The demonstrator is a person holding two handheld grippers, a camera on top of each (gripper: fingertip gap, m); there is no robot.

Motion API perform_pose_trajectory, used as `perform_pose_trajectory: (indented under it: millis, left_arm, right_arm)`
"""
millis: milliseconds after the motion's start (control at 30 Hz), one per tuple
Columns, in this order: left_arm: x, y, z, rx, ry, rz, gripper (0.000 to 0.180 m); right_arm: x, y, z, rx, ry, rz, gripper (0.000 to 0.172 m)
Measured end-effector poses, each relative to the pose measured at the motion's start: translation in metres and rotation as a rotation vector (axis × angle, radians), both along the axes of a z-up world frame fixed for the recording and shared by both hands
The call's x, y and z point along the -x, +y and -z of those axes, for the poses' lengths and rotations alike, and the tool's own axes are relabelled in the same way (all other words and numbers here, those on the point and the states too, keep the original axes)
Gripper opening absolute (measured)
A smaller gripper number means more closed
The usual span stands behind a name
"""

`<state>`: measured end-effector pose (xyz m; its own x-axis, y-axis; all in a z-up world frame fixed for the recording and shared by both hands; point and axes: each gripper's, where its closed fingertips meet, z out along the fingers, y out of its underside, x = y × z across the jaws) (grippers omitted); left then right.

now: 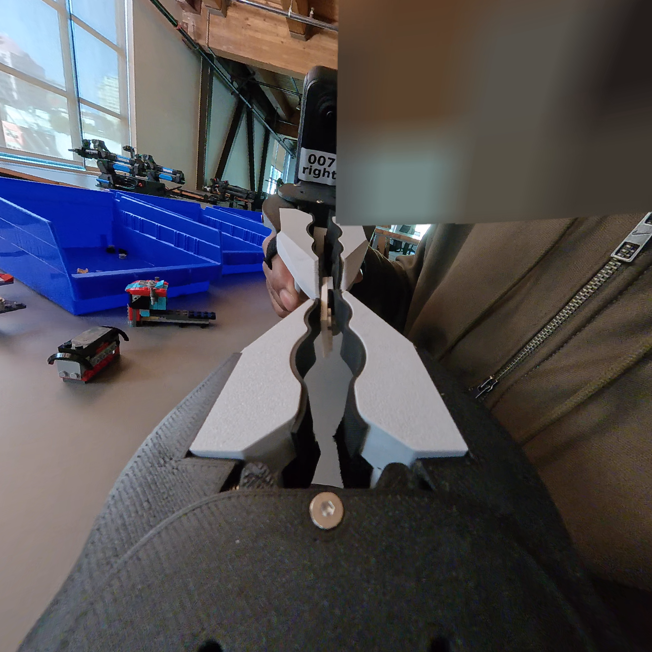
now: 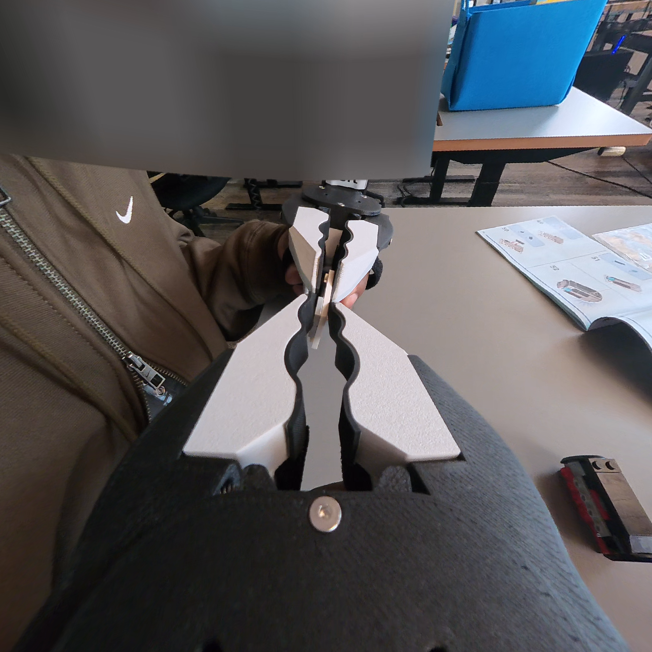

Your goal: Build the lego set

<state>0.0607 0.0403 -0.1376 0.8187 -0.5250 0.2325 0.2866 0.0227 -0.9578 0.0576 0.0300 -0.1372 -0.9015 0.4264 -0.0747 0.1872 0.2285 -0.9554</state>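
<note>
My two grippers meet tip to tip above the brown table (image 2: 458, 352), in front of a person in an olive jacket (image 1: 529, 352). In the left wrist view, my left gripper (image 1: 328, 304) is shut on a thin tan plate (image 1: 326, 331) standing on edge between its pads. My right gripper (image 1: 326, 277) faces it, with a hand on its handle. In the right wrist view, my right gripper (image 2: 319, 304) is shut on a thin tan plate (image 2: 316, 328). The left gripper (image 2: 326, 294) opposite pinches another tan piece (image 2: 329, 282). The pieces overlap where the tips meet.
Blue bins (image 1: 106, 247) stand at the table's far left, with two small brick models (image 1: 155, 300) (image 1: 88, 352) before them. An open instruction booklet (image 2: 564, 268) and a black-and-red brick block (image 2: 607, 508) lie to the right. A blue fabric box (image 2: 511, 53) sits on another table. My two grippers' fingertips are within a few centimetres of each other.
</note>
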Motion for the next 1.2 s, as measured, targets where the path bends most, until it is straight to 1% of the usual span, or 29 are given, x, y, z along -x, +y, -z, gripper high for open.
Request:
perform_pose_trajectory:
  millis: [133,267,333,433,633,800,933,1200]
  left_arm:
    - [-0.001,-0.001,-0.001,-0.006,0.008,0.000,0.008]
    - [0.003,0.003,0.000,0.009,-0.001,-0.040,0.009]
    - [0.000,0.002,0.001,0.012,0.022,-0.036,0.014]
    - [0.001,0.003,0.002,0.016,0.011,-0.036,0.011]
    - [0.003,0.002,0.001,0.017,-0.012,-0.031,0.010]
    - [0.007,0.002,0.001,0.017,-0.012,-0.049,0.010]
    - [0.008,0.003,0.002,0.020,-0.005,-0.055,0.010]
    - [0.008,0.003,0.004,0.035,-0.009,-0.045,0.010]
  right_arm:
    - [0.000,-0.001,-0.001,0.003,0.007,-0.005,0.009]
    - [0.005,0.004,0.001,-0.013,0.023,0.030,0.009]
    - [0.005,0.004,-0.001,-0.005,0.030,0.030,0.009]
    - [0.005,0.004,-0.002,0.000,0.035,0.030,0.009]
    - [0.006,0.003,-0.002,0.025,0.029,0.033,0.010]
    - [0.010,0.010,-0.001,0.061,-0.010,0.063,0.014]
    - [0.008,0.011,-0.002,0.109,-0.043,0.044,0.008]
    - [0.007,0.012,0.002,0.157,-0.084,0.028,0.008]
